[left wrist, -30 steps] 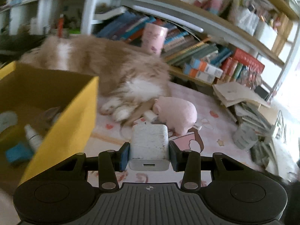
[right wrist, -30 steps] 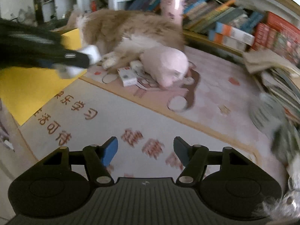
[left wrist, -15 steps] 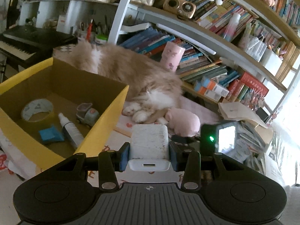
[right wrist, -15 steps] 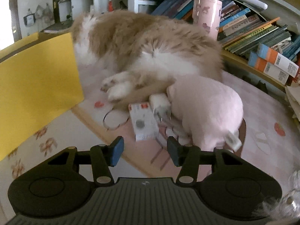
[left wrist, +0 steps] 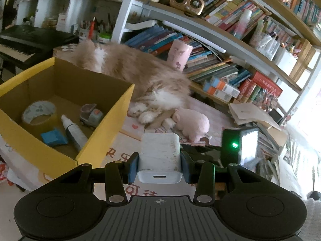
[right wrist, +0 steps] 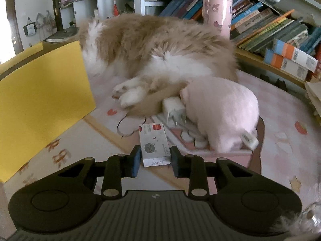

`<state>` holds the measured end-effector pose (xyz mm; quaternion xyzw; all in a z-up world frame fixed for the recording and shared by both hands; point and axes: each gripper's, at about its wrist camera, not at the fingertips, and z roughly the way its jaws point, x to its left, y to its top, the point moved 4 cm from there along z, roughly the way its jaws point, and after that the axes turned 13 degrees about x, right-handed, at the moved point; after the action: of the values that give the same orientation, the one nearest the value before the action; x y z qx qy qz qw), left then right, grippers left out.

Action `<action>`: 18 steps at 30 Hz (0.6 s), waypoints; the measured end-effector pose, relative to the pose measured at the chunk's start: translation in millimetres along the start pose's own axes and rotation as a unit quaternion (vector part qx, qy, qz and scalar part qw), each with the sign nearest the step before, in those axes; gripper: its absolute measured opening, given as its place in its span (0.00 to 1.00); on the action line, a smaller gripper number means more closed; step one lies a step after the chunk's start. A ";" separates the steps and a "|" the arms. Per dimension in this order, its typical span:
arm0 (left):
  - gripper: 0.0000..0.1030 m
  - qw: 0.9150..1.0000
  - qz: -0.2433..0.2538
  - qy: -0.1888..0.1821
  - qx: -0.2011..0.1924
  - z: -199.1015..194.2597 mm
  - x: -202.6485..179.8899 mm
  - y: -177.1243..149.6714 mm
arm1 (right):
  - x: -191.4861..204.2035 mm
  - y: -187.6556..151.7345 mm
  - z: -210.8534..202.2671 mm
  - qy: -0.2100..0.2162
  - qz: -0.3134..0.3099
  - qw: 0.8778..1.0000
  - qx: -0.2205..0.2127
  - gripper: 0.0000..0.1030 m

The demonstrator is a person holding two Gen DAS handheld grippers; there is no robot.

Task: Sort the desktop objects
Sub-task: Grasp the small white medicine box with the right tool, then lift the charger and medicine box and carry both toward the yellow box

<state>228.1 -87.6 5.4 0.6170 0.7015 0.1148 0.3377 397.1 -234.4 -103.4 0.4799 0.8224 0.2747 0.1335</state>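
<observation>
Since half a second ago the right gripper [right wrist: 154,158] has been advanced until its spread fingers flank the small box [right wrist: 154,144] on the bench, not visibly pinched. A light, stiff carton is judged; long sides suit. Only the left view shows the charger [left wrist: 159,158] pinched in the left gripper [left wrist: 159,165], beside the yellow box [left wrist: 104,128].

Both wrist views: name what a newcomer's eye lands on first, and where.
A fluffy tan-and-white cat sprawls across the desk, its paws beside a pink plush pig. Left of it stands a yellow box holding tape and small items. The left gripper clamps a white charger; the right gripper straddles a small cat-print box.
</observation>
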 end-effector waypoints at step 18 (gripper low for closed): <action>0.40 0.999 0.011 -0.044 0.026 -1.9 -14.2 -24.8 | 8.9 -114.1 -91.0 -0.060 0.075 0.995 0.030 0.27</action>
<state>207.6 -105.8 -2.9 0.6375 0.6820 0.0730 0.3509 266.9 -300.5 -95.2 0.5600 0.7823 0.2298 0.1472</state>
